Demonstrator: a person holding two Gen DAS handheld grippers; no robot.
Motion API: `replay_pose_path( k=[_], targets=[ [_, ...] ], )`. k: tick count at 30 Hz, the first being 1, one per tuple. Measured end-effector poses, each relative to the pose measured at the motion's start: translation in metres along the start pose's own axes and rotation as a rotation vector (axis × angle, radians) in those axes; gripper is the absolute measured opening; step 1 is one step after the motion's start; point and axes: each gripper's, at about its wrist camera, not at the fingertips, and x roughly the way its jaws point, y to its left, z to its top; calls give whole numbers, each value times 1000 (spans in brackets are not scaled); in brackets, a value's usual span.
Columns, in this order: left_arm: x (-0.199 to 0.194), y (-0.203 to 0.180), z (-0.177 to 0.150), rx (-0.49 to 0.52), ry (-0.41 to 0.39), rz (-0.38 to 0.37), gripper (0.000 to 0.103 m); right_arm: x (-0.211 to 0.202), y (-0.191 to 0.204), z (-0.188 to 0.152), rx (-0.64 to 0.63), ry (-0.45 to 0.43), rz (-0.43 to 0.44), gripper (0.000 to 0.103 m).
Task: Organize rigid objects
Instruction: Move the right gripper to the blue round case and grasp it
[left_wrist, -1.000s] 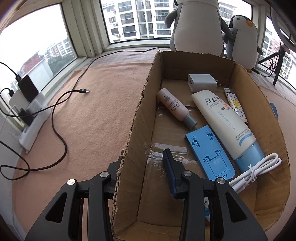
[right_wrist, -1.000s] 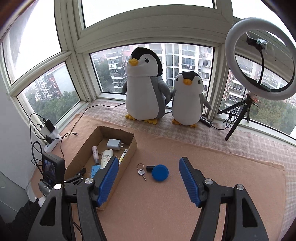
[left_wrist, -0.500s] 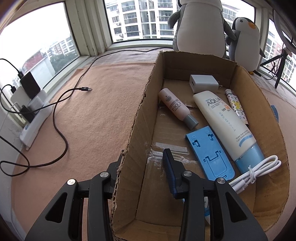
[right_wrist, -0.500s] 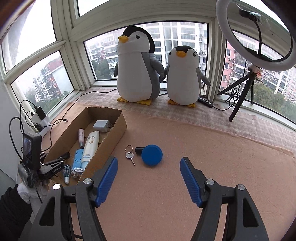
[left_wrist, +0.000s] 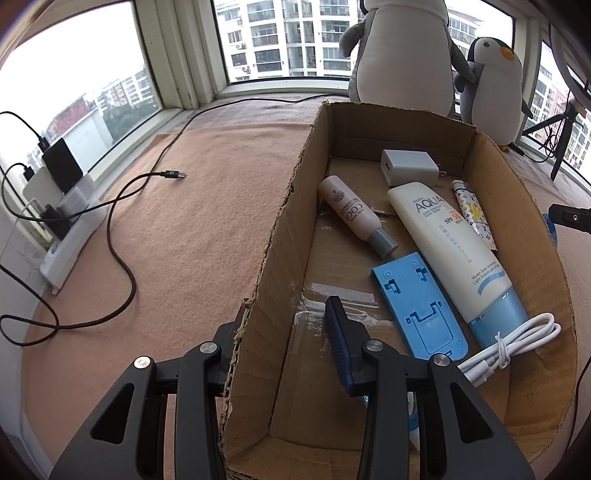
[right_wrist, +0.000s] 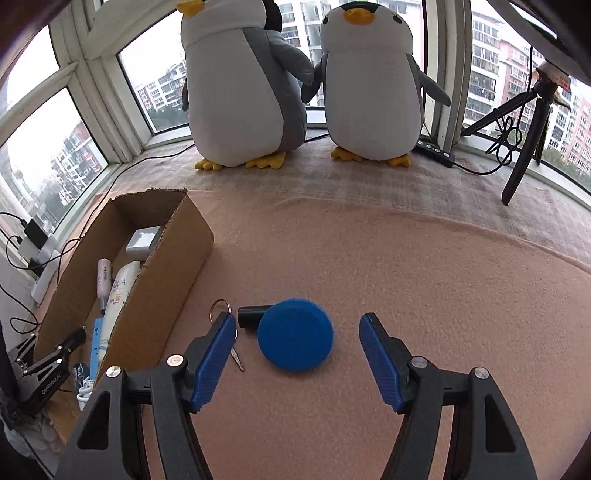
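A cardboard box holds a white charger, a pink bottle, a sunscreen tube, a blue stand and a white cable. My left gripper is shut on the box's left wall, one finger outside and one inside. On the mat right of the box lie a blue round disc with a black stub and keys on a ring. My right gripper hovers low over the disc, its jaws closing slightly, and the pads do not touch the disc.
Two plush penguins stand at the window behind the mat. A tripod stands at the back right. A power strip with plugs and a loose black cable lie left of the box.
My right gripper has come down and forward, so the blue disc and keys now sit close between its fingers. The left gripper has kept its hold on the box wall.
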Motion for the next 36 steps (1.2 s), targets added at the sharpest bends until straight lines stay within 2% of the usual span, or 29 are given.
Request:
replay_pose_path(
  k=[4, 10, 21, 23, 25, 26, 29, 36],
  targets=[
    [0, 0, 0, -2, -3, -2, 38, 20, -1, 16, 9, 49, -30, 38],
    [0, 0, 0, -4, -2, -3, 38, 32, 0, 17, -34, 108, -26, 27],
    [0, 1, 0, -4, -4, -3, 38, 6, -20, -11, -24, 108, -5, 27],
    [0, 1, 0, -4, -4, -3, 38, 0, -17, -15, -37, 98, 24, 34],
    [0, 1, 0, -4, -4, -3, 38, -3, -11, -18, -69, 81, 20, 53],
    [0, 0, 0, -4, -4, -4, 38, -4, -7, -20, -88, 75, 16, 56],
    [0, 1, 0, -4, -4, -4, 38, 1, 2, -24, -117, 91, 31, 57],
    [-1, 1, -1, -8, -5, -5, 38, 17, 3, -26, -121, 120, 0, 57]
  ],
)
